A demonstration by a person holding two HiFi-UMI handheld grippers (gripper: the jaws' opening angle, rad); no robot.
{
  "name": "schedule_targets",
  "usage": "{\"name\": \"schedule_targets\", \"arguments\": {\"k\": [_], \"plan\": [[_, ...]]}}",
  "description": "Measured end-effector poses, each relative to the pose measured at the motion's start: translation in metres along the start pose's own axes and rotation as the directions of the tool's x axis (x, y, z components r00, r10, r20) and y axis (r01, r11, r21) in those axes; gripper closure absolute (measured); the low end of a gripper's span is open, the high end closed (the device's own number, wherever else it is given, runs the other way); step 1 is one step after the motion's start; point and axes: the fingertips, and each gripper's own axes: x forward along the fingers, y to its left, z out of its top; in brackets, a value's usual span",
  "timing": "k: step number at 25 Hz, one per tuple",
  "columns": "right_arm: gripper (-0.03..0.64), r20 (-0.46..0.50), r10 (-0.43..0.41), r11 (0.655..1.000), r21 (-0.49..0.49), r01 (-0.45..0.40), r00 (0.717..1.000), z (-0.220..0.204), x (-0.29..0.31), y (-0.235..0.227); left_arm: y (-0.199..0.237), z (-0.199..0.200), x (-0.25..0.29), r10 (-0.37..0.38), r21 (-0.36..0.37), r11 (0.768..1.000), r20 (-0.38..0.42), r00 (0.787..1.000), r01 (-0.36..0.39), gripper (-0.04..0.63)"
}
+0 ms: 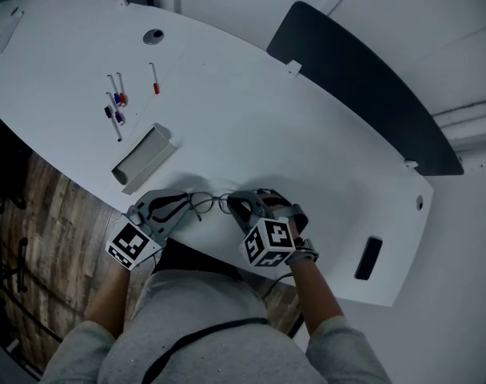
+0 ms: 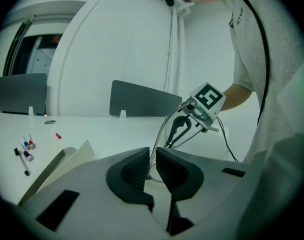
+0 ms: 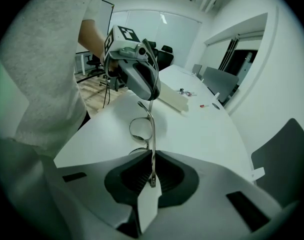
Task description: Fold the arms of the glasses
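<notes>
The glasses (image 1: 209, 202) hang at lower centre of the head view, over the table (image 1: 307, 150) edge. The left gripper (image 2: 153, 165) is pinched nearly closed on one thin end. The right gripper (image 3: 152, 176) is clamped on the other. To fold well, hold one grip firm and swing slowly about the hinge without twisting.

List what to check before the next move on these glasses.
1. Left tool gripping the glasses: ok, a thin part sits pinched between its pads.
2. Right tool gripping the glasses: ok, a metal bar is clamped between its pads.
3. Tools clear of each other: ok, the head view shows a gap between them, spanned by the glasses.
4. Arms folded: cannot tell from any view.
5. Glasses lifted off the table: cannot tell.
6. Grey tray and pens out of the way: ok, both lie apart from the glasses.
</notes>
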Motion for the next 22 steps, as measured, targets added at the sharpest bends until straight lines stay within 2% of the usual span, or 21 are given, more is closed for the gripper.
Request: {"name": "schedule_targets", "arguments": {"k": [7, 22], "plan": [[0.586, -0.083, -0.015, 0.995, -0.095, 0.007, 0.996, -0.002, 0.009, 0.001, -0.002, 0.005, 0.000, -0.010, -0.005, 1.000, 0.014, 1.000, 0.010, 0.548], [0.586, -0.181, -0.051, 0.967, -0.254, 0.003, 0.982, -0.006, 0.021, 0.001, -0.005, 0.000, -0.001, 0.007, -0.031, 0.999, 0.029, 1.000, -0.006, 0.546]]}}
